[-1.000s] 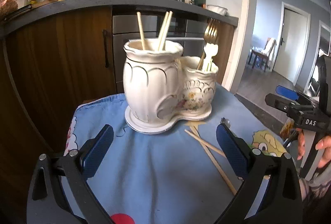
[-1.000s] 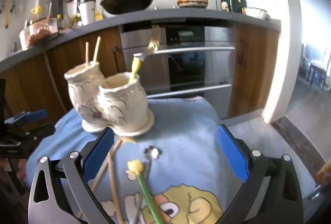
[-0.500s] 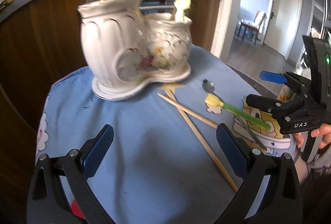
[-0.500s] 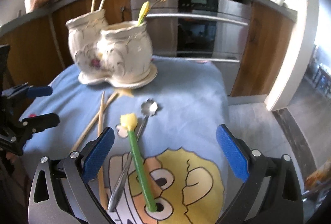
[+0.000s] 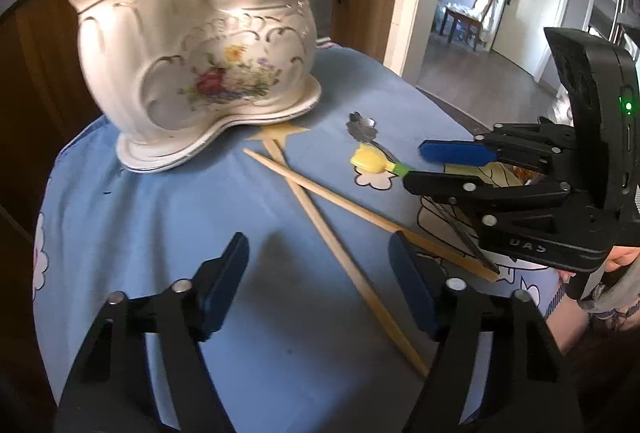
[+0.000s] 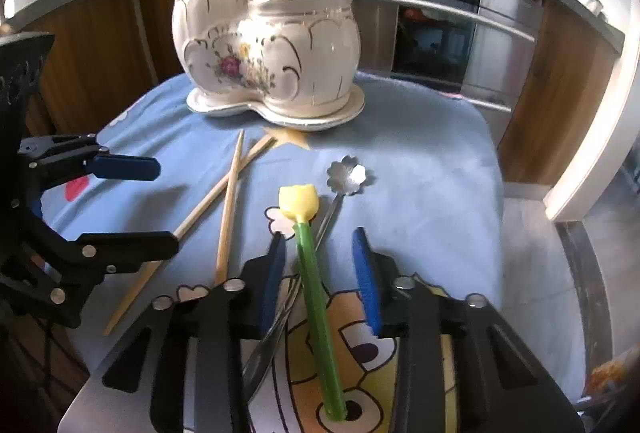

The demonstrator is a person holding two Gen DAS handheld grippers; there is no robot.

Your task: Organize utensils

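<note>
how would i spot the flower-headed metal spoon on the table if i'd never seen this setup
Start at the white ceramic double holder on the blue cloth. On the cloth in front of it, right of the two crossed chopsticks, lies the metal spoon. Its scalloped, flower-shaped silver bowl sets it apart from the green stick with a yellow tulip tip beside it.

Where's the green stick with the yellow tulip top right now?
In the right wrist view the tulip stick lies on the blue cloth between the right gripper's fingers, beside the flower-bowl spoon and right of the crossed chopsticks.
</note>
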